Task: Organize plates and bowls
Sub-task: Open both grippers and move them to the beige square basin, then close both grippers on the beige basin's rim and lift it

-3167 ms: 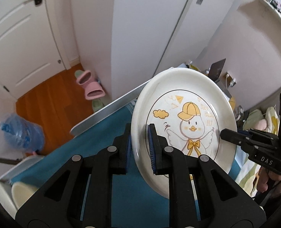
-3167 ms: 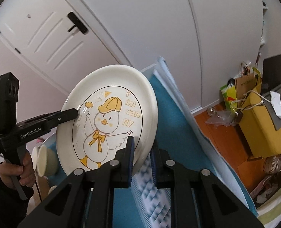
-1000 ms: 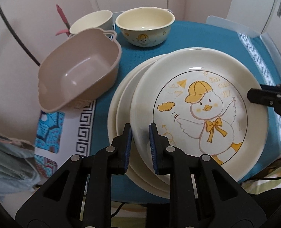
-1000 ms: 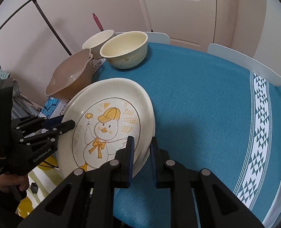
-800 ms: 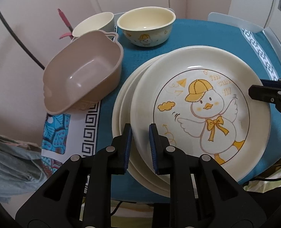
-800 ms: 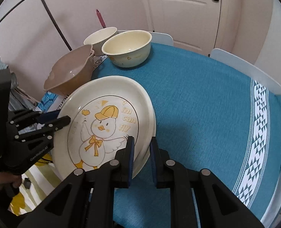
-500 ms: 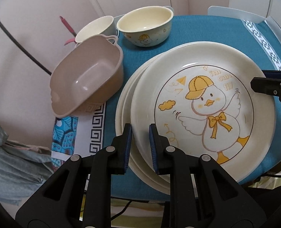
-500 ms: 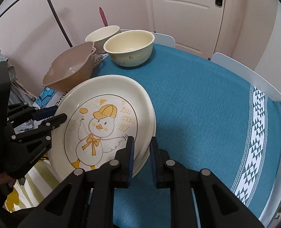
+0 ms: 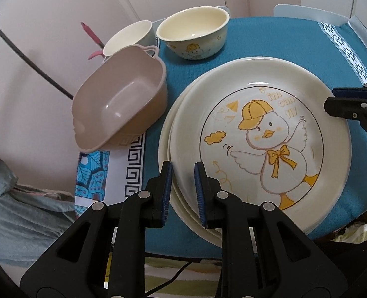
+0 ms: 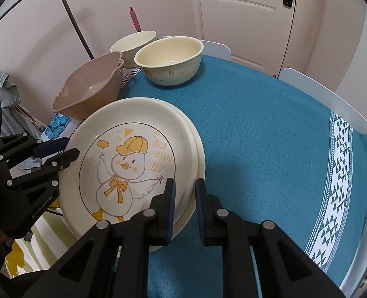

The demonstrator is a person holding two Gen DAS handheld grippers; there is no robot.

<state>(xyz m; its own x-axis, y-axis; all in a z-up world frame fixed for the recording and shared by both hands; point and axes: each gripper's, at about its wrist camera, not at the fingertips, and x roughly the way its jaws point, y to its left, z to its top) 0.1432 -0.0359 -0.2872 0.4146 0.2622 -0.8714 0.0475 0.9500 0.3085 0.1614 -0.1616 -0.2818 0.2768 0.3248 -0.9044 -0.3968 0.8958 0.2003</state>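
A cream plate with a yellow-capped duck [image 9: 263,144] [image 10: 124,164] lies flat over a stack of plain cream plates [image 9: 165,144] [image 10: 201,159] on the blue tablecloth; I cannot tell whether it rests on them. My left gripper [image 9: 183,173] [image 10: 59,151] is shut on the duck plate's rim at one side. Opposite it, my right gripper [image 10: 184,188] [image 9: 332,101] is shut on the same rim. Behind stand a cream duck bowl [image 9: 193,34] [image 10: 168,59], a white bowl [image 9: 128,37] [image 10: 133,42] and a pink-brown basin [image 9: 121,99] [image 10: 89,92].
The blue tablecloth [image 10: 270,136] has a white patterned border [image 10: 337,164] at the right. White chair backs [image 10: 327,99] ring the table's far side. A black rack pole [image 10: 76,22] and grey cloth [image 9: 17,206] stand at the left, a white door [image 10: 245,12] behind.
Three seconds ago both grippers held the duck plate upright in the air; now it lies flat over the stack. Over the last second the view only shifted slightly; both grips are unchanged.
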